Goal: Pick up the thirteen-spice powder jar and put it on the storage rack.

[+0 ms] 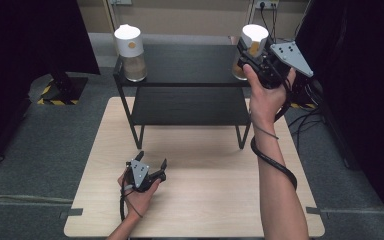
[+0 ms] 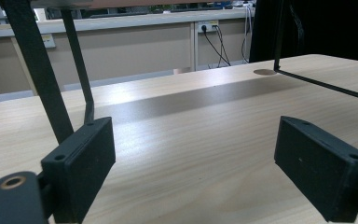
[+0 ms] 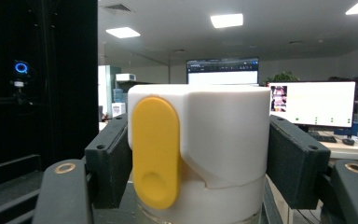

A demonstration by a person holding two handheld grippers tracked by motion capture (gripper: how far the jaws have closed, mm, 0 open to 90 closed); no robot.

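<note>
- The right gripper is raised to the top of the black two-tier metal shelf rack, and its jaws are closed on the white lid of the right-hand clear jar with a white lid and yellow flip tab; in the right gripper view a black pad is seen pressed to each flank of the lid.
- The hold is judged to be taken on the lid because it is the widest, firmest band of the jar and leaves the glass body free below.
- The jar is found at the right end of the rack's top tier, upright, with its long axis vertical; whether its base rests on the tier cannot be told.
- Its yellow tab is turned toward the gripper's camera, that is, toward the person's side.
- A second clear jar with a white lid is left standing upright at the left end of the same tier, well apart from the first.
- The left gripper is kept low over the pale wooden table in front of the rack, its jaws spread wide with nothing between them, presumably parked clear of the work.
</note>
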